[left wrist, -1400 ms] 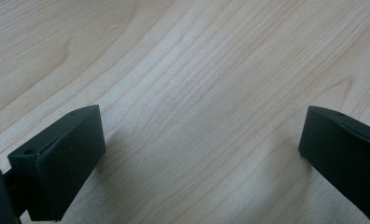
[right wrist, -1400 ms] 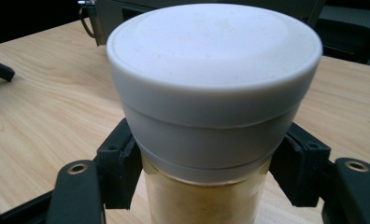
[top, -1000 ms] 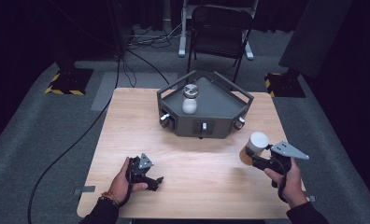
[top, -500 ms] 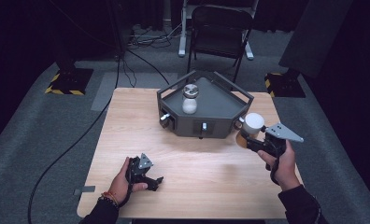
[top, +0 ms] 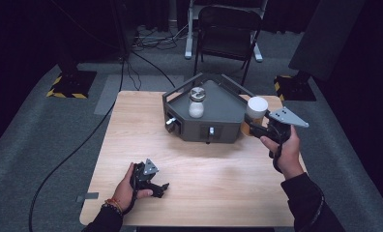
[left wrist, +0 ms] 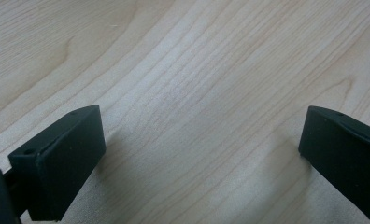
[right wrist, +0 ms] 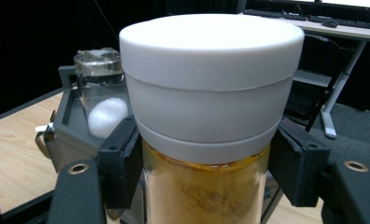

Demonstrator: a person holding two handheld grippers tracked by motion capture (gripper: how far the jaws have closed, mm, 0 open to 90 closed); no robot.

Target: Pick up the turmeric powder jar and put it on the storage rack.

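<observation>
Right gripper (top: 251,129) has been carrying the white-capped jar (top: 256,112) up toward the grey tray (top: 223,104).
Its fingers are clamping the jar beside the tray rim; next, probably lowering it in beside the glass jar (top: 196,102); left gripper (top: 155,186) is resting open on the bench (top: 146,130).

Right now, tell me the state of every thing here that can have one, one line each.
Left gripper: open, empty, low over the table.
Right gripper: shut on the spice jar, held up beside the grey tray.
Spice jar: upright, white lid on, orange powder inside.
Glass jar: upright in the grey tray, metal lid on, white contents.
</observation>
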